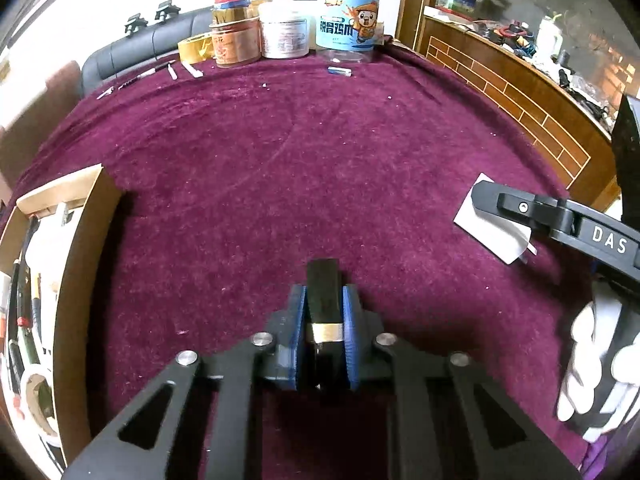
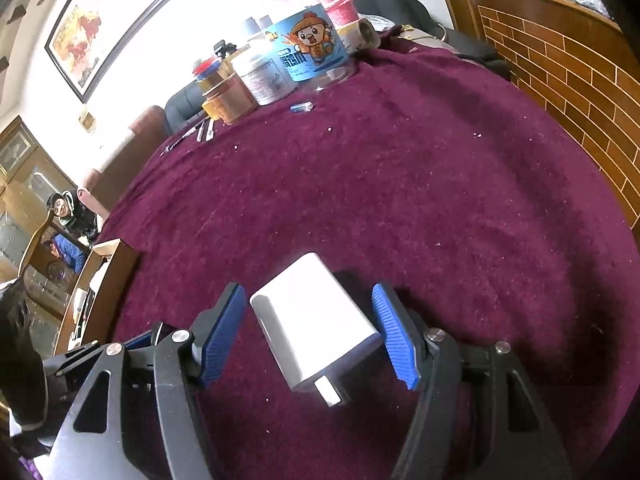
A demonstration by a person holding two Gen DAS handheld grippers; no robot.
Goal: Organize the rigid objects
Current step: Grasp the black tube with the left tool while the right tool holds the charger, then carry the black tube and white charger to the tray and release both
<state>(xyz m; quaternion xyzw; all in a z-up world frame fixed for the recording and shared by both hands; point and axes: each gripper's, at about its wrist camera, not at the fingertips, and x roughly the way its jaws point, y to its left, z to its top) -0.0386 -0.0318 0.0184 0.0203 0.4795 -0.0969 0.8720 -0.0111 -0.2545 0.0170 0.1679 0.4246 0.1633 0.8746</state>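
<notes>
Left wrist view: my left hand-held gripper (image 1: 323, 332) is clamped on a small black bar with a gold band (image 1: 323, 312), just above the purple desk (image 1: 280, 152). Cardboard box (image 1: 86, 248) of sorted items at left edge; I judge it the drop point, so the next move is to carry the bar over its wall and release.

Right wrist view: my right hand-held gripper (image 2: 312, 336) stands open around a white charger (image 2: 312, 328) lying on the desk, pads apart from its sides; closing squarely comes next.

Hard to make out: box contents, cut off and blurred; what the bar is; the charger's prong end, partly hidden.
</notes>
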